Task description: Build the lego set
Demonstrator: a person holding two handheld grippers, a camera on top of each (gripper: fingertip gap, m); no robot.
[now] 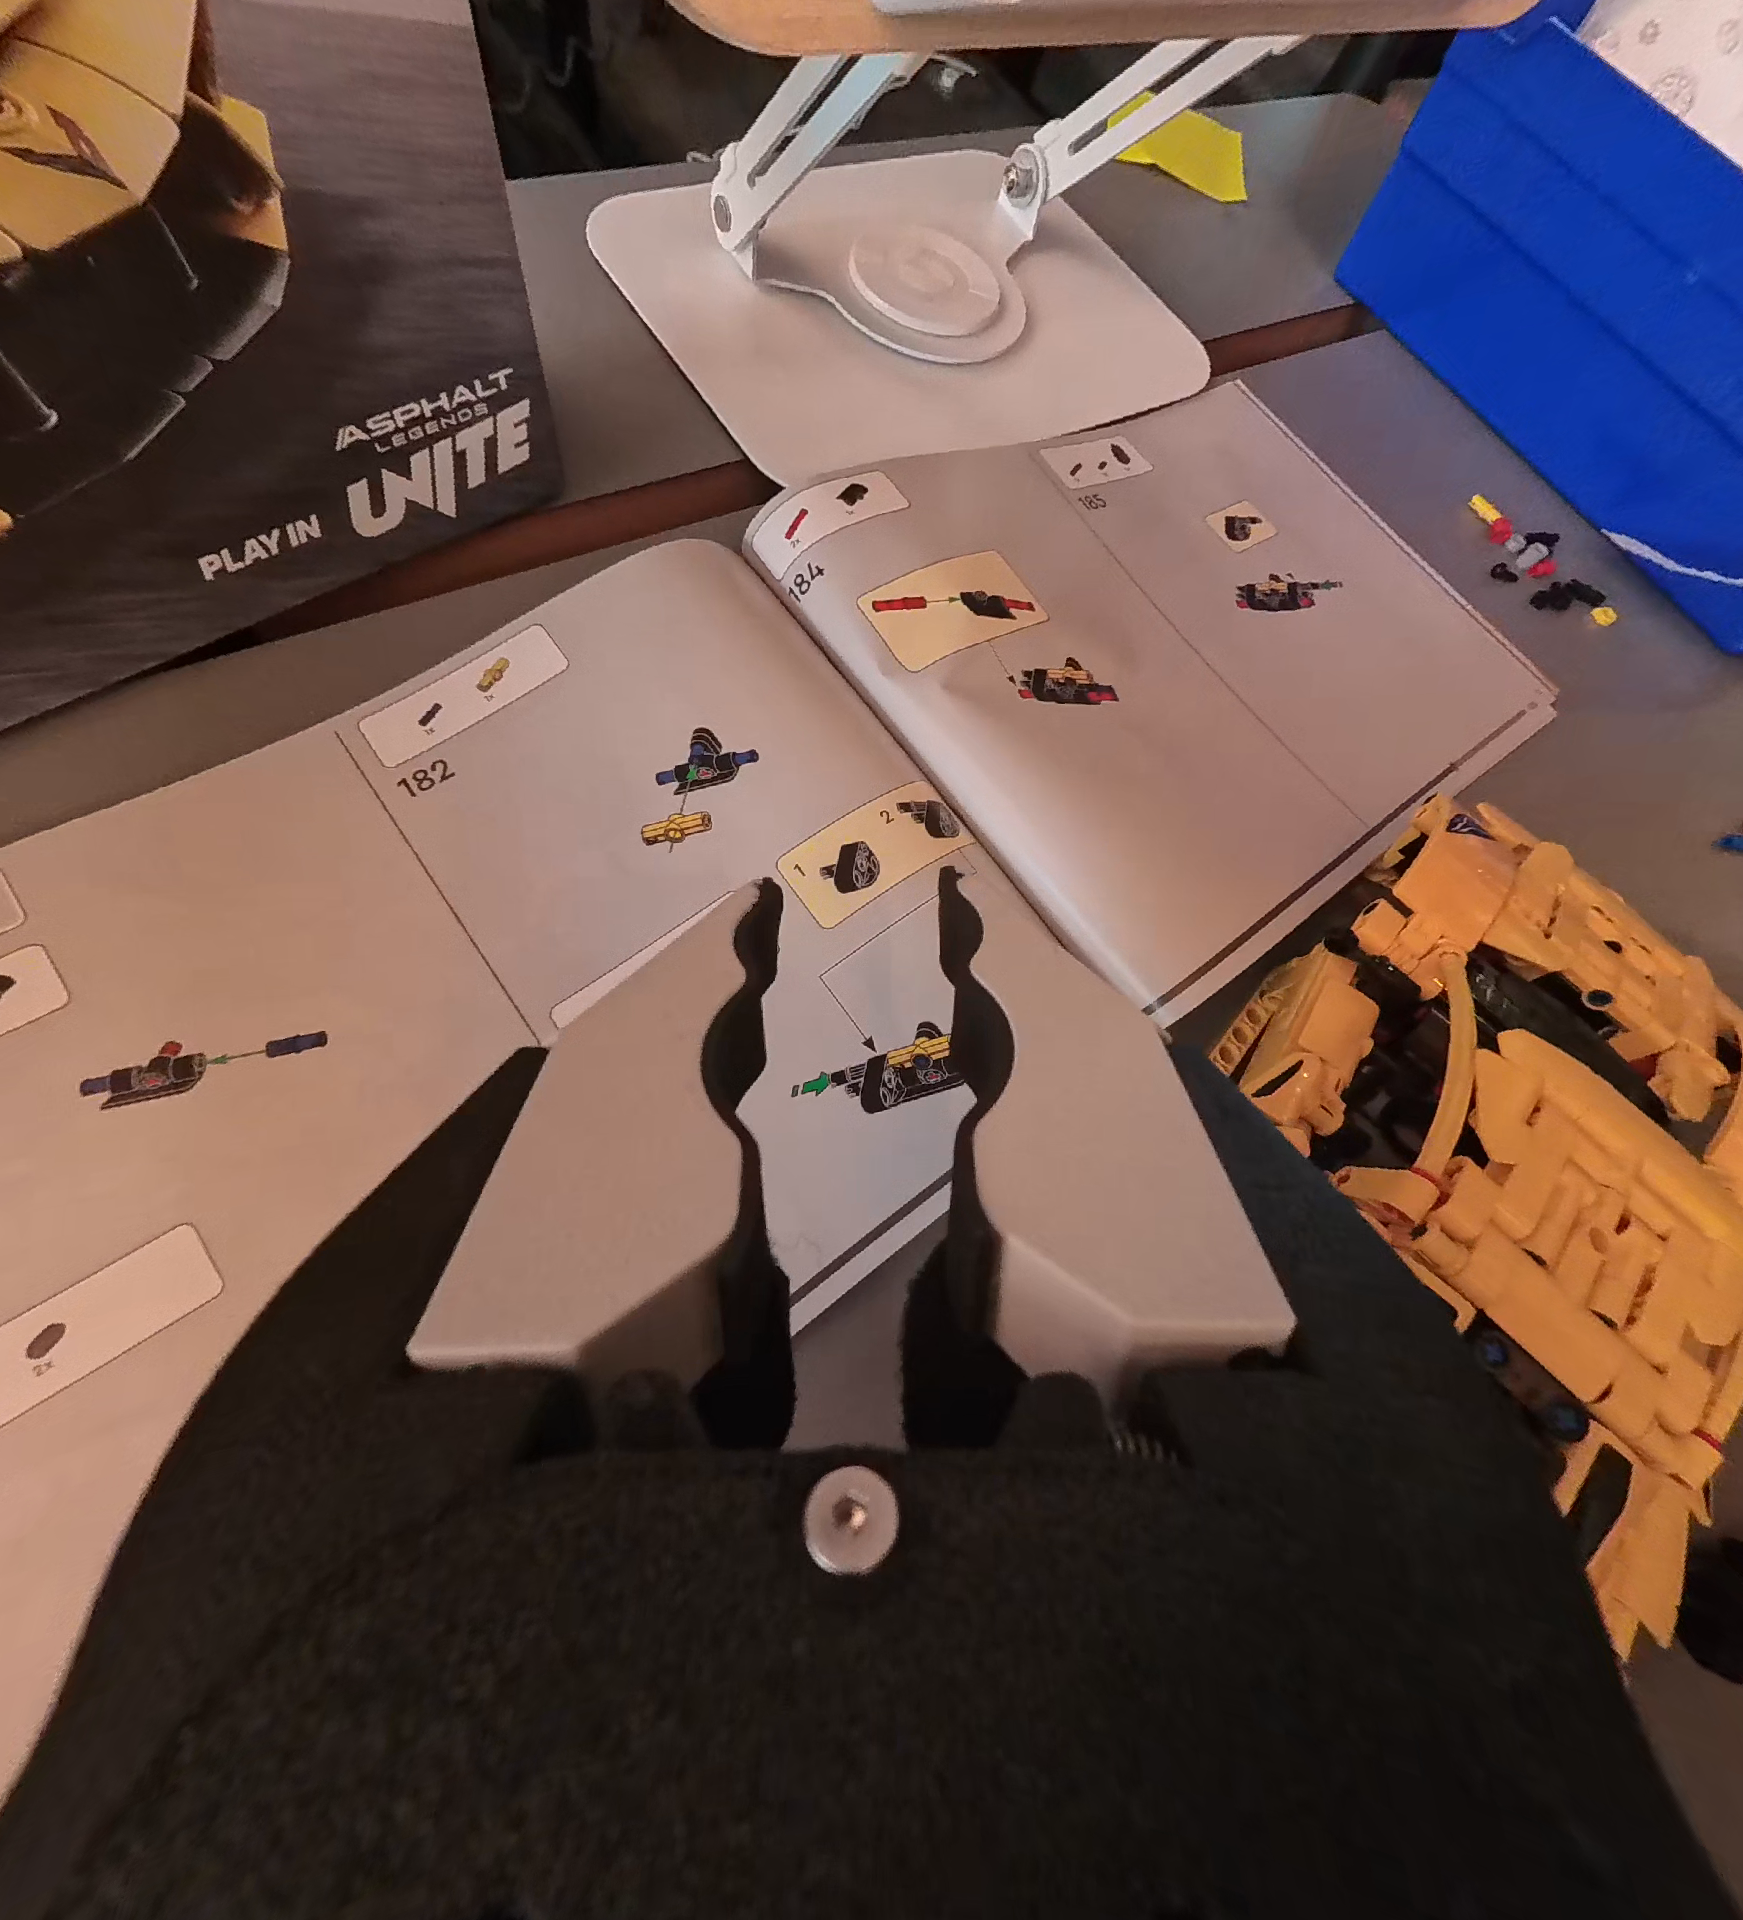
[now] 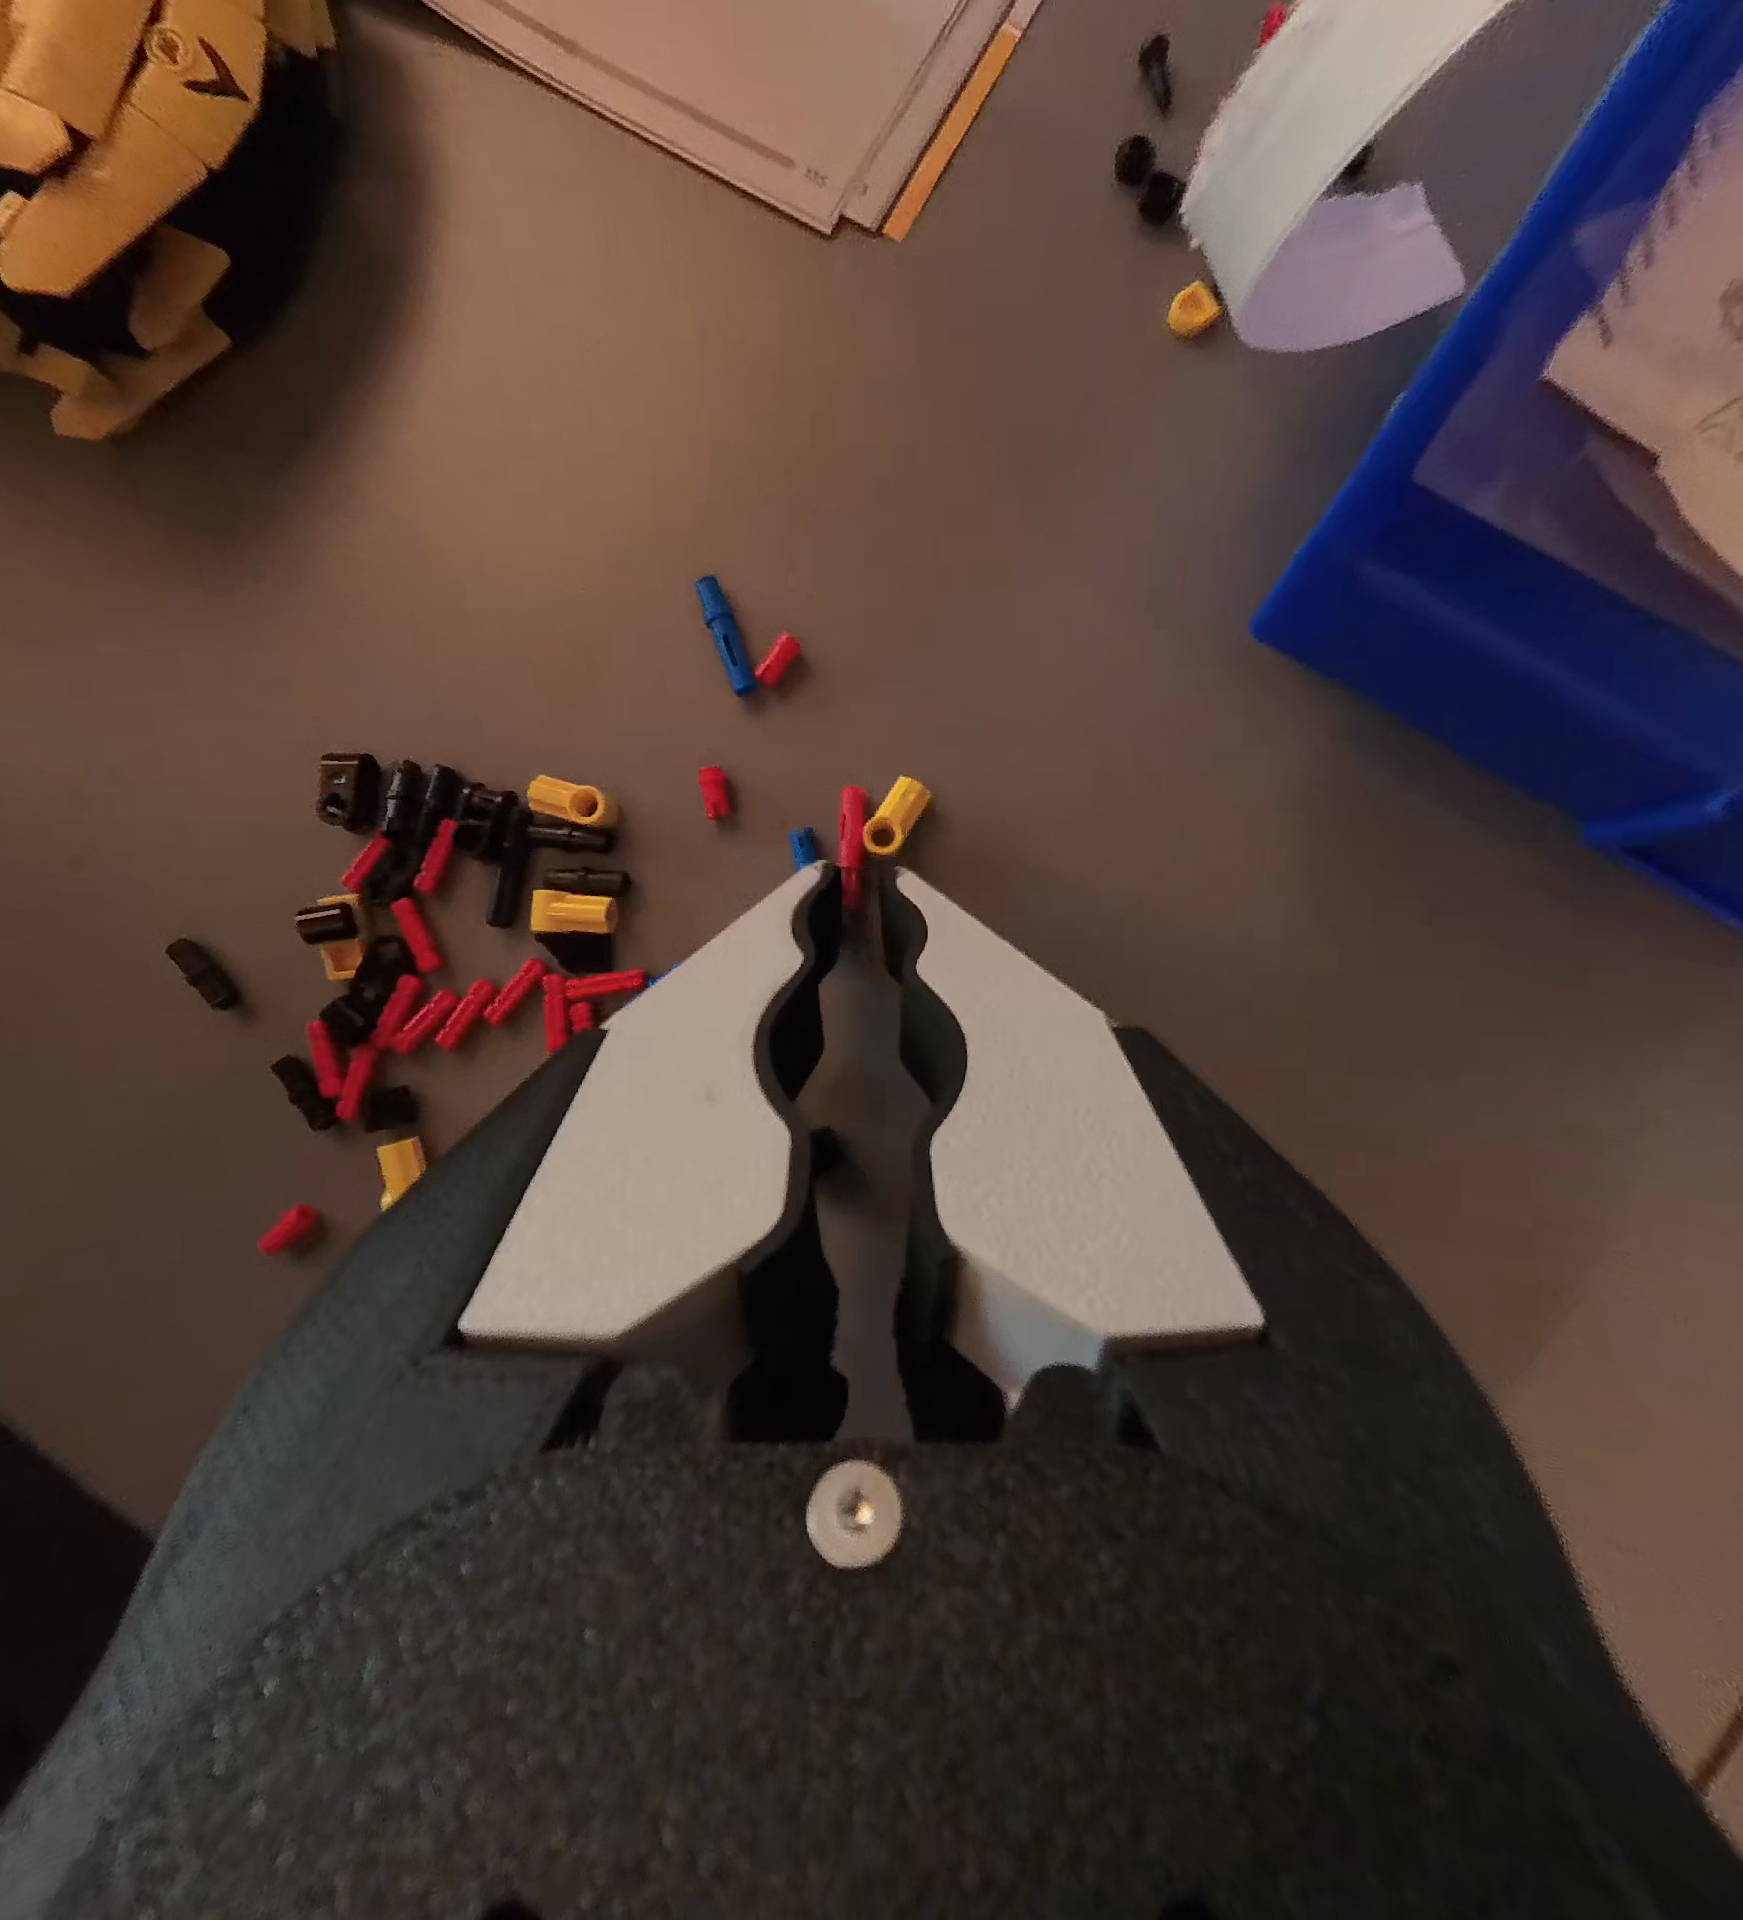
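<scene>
Part-built yellow model (image 1: pixel 1532 1174); scattered pins (image 2: pixel 451 935)

Ahead of the right tool (image 2: pixel 859 883), whose fingers are pale grey with black wavy pads, a red pin (image 2: pixel 851 831) sits at the tips beside a yellow connector (image 2: pixel 896 816), with a blue pin (image 2: pixel 725 634) farther ahead on the dull grey desk (image 2: pixel 1054 623). To its left lies a mix of red, black and yellow pieces (image 2: pixel 451 935). Right of the left tool (image 1: pixel 856 894) is a yellow-and-black model car (image 1: pixel 1532 1164), and a bright blue bin (image 1: pixel 1594 312) stands farther off.
</scene>
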